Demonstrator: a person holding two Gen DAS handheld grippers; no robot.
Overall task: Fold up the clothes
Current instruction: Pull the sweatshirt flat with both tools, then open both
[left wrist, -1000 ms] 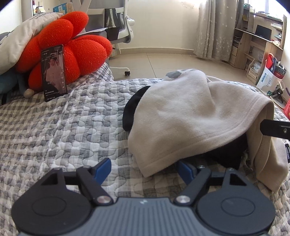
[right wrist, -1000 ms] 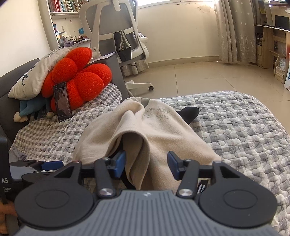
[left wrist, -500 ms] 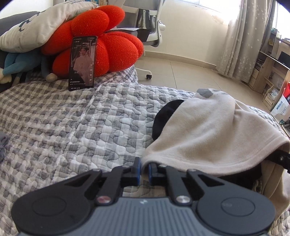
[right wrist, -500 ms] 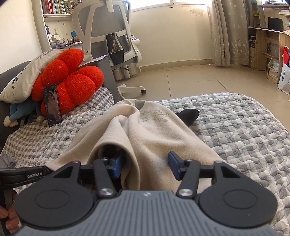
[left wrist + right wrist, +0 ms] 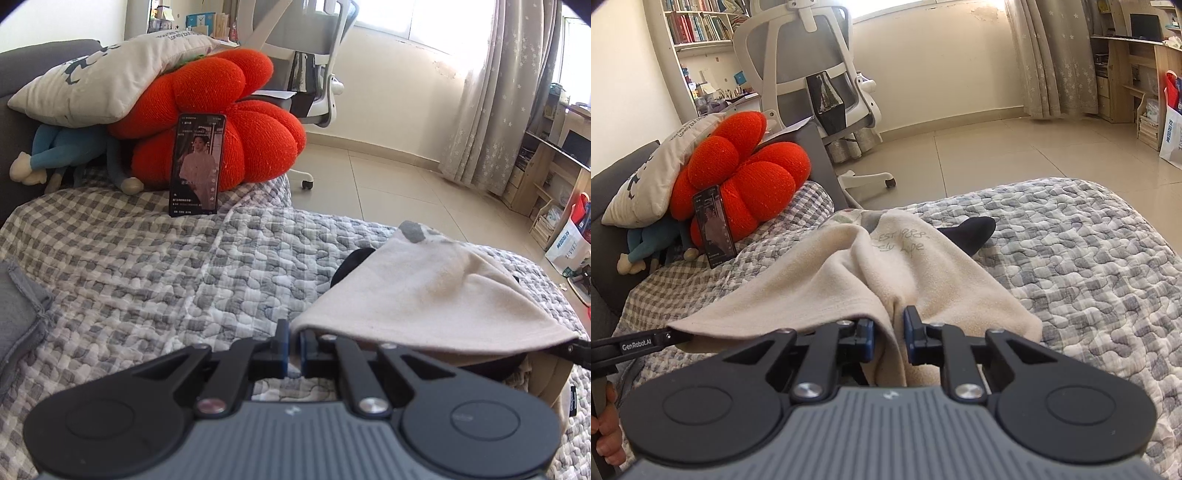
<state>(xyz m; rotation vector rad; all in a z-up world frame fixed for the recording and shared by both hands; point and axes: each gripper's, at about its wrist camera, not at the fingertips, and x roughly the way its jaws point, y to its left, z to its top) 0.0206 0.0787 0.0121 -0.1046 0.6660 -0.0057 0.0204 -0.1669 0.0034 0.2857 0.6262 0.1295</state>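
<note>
A beige garment lies in a heap on the quilted bed cover, over a black garment that shows at its far end. My left gripper is shut on the beige hem's corner and holds it a little above the bed. In the right wrist view, one finger of that left gripper pulls the hem out to the left. My right gripper has a raised fold of the beige garment between its jaws, which are closing, and the pads touch the cloth.
A phone leans on a red flower cushion at the bed's head, with a white pillow and a blue plush toy. A grey cloth lies at the left. An office chair and a tiled floor lie beyond.
My left jaws went from open to shut on the beige hem, then rose and drew it left. My right jaws narrowed onto the fold.
</note>
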